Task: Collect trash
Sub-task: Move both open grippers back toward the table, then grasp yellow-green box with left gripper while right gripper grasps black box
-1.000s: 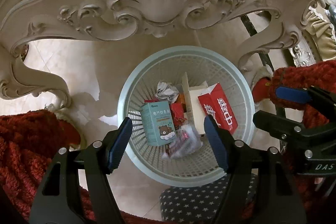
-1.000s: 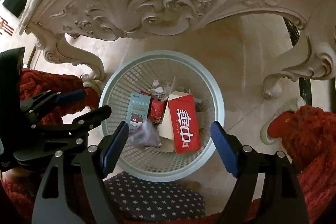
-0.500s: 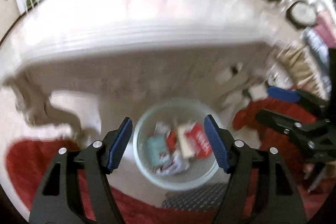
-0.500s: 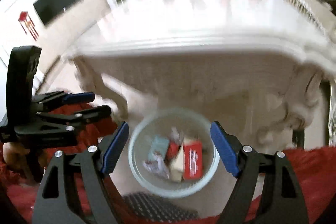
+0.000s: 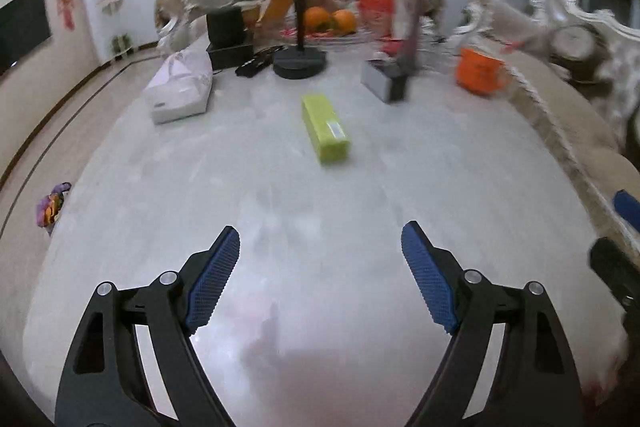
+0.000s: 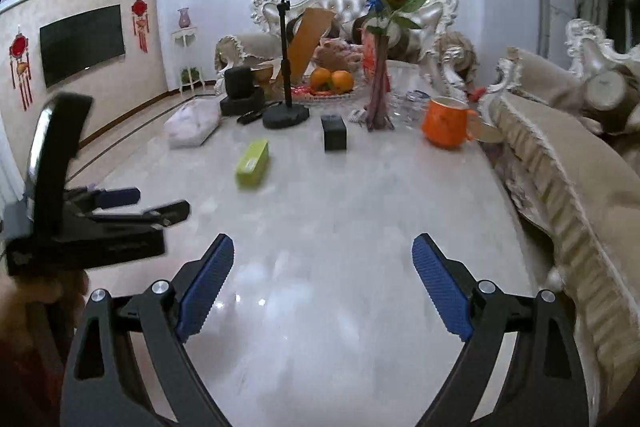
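Both our grippers hang above the marble table (image 5: 460,163), left gripper (image 5: 320,279) and right gripper (image 6: 324,287) each with jaws spreading wider, nothing between them. Ahead on that table lies the green box (image 5: 326,128), with a crumpled wrapper (image 5: 52,205) at the table's left edge.

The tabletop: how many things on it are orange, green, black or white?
Orange: 3, a mug and two oranges
Green: 1, a box
Black: 2, a small box and a phone stand
White: 1, a bag
Total: 7
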Available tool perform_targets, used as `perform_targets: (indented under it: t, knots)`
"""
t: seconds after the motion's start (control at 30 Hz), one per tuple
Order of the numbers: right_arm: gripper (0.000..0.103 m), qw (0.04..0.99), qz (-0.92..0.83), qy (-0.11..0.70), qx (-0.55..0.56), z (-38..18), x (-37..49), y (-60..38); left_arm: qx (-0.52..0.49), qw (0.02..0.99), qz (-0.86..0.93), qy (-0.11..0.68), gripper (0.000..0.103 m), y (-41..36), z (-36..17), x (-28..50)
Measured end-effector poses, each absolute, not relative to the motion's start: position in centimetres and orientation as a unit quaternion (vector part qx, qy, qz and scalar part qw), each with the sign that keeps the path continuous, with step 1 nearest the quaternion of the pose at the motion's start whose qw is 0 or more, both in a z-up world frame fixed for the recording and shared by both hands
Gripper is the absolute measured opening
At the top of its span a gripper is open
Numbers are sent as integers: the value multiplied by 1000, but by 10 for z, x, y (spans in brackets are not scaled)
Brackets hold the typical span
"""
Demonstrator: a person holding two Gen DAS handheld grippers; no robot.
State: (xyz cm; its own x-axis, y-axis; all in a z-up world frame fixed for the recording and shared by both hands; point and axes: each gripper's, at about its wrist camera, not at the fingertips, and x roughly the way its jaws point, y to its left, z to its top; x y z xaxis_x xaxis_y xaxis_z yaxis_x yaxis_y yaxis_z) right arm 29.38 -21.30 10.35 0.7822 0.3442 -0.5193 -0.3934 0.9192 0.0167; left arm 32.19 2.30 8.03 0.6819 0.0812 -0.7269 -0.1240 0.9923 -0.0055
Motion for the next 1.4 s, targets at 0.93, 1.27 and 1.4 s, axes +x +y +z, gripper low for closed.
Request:
perform_targets:
  t: [0.93, 1.27, 1.4]
  knots:
    - [85, 894, 201, 381, -127, 62, 574, -104, -47, 885, 103, 452, 79, 50, 24, 485]
    - [39, 878, 211, 427, -54, 53, 570, -116, -12, 889, 73, 452, 30, 58, 32, 487]
    - [39, 879, 215, 424, -41, 62, 551, -125, -24, 893, 65, 444, 30, 64, 38, 473]
